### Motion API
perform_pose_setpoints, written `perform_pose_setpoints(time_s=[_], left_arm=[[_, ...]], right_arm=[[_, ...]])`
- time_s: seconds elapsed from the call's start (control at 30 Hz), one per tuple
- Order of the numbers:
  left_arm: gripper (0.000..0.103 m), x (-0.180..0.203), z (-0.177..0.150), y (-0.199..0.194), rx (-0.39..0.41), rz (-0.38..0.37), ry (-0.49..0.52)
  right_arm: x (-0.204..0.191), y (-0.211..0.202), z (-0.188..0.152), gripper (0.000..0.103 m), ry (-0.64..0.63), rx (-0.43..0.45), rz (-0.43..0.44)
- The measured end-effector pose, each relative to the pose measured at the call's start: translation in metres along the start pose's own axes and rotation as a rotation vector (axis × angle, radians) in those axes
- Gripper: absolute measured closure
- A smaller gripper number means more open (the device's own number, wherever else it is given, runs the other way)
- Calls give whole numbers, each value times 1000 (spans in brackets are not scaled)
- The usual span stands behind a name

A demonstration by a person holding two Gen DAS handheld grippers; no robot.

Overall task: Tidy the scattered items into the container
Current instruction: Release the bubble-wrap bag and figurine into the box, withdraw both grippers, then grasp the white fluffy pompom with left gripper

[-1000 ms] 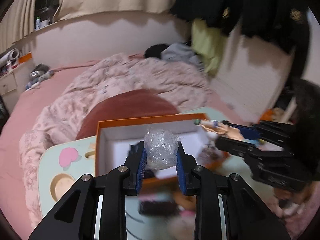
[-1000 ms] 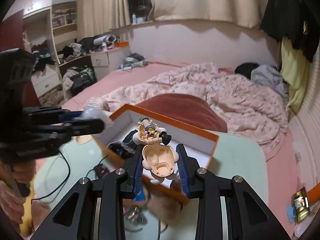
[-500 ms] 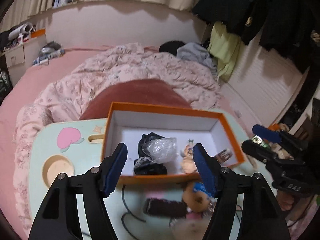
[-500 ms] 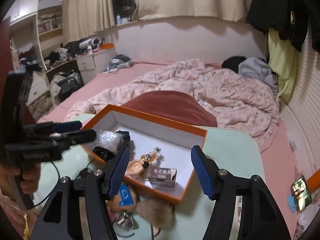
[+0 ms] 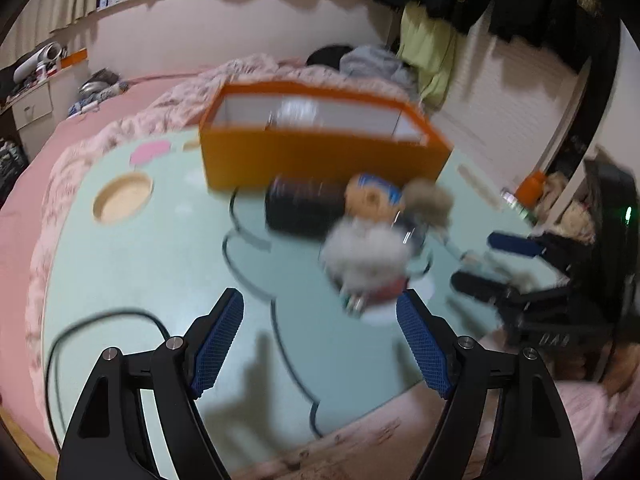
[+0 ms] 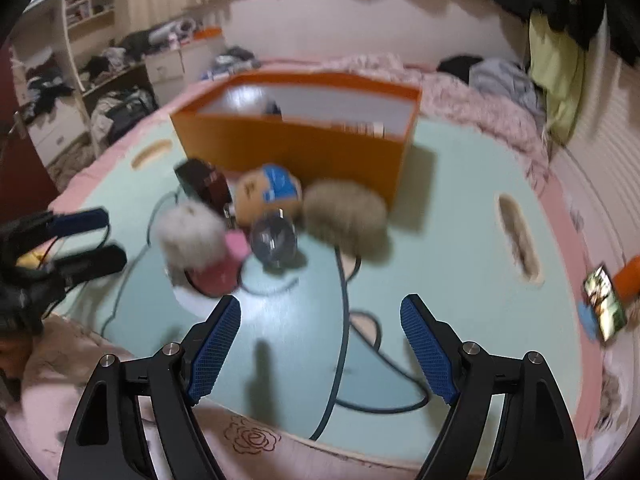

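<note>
Left wrist view: the left hand-held gripper hangs over the pale green worktop with its blue pads spread wide and nothing between them; its jaws have just been opening. Ahead of it the orange box stands on the far part of the worktop, its white inside partly showing, though the blur keeps me from telling what lies in it. Just in front of the box lie the scattered things: a dark cylinder on its side, a small toy with a blue cap touching it, a tan fluffy ball to the right, and a white fluffy ball nearer the camera, resting on something pink. A dark cable loops across the near left of the worktop.

From the right wrist, the right hand-held gripper is likewise wide open and empty above the worktop, its jaws also just opened. The same cluster sits beyond its fingers, near the box's front wall, with a clear round object between the white ball and the tan one. The other gripper shows at the left edge. A phone with a lit screen lies off to the right.
</note>
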State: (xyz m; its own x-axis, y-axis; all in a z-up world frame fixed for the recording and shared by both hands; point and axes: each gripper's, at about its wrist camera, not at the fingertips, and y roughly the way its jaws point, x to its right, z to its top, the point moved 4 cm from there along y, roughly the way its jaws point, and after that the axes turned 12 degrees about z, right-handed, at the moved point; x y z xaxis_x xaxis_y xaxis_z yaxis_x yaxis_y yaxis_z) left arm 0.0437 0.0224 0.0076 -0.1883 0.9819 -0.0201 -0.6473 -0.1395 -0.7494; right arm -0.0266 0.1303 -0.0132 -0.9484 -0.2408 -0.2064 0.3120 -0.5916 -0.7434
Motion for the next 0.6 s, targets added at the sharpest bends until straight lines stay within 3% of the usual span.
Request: perform_pose_setpoints(time_s=[0.03,0.13,0.17,0.33,0.6], left_arm=[[24,2,-4,6,-11,29,6],[21,0,-15,20,-57,62,0],[20,0,-16,20,-31,79,11],[15,6,-17,25,-22,131,57],[15,2,-17,24,-13,127,35]], right_arm=[[3,6,-3,20,18,-21,-9],[4,11,-9,1,16,-33,-75],[4,11,-9,0,15,-34,-78],[4,10,-9,0,10,-29,-73],[10,12,-8,0,8,-18,-69]])
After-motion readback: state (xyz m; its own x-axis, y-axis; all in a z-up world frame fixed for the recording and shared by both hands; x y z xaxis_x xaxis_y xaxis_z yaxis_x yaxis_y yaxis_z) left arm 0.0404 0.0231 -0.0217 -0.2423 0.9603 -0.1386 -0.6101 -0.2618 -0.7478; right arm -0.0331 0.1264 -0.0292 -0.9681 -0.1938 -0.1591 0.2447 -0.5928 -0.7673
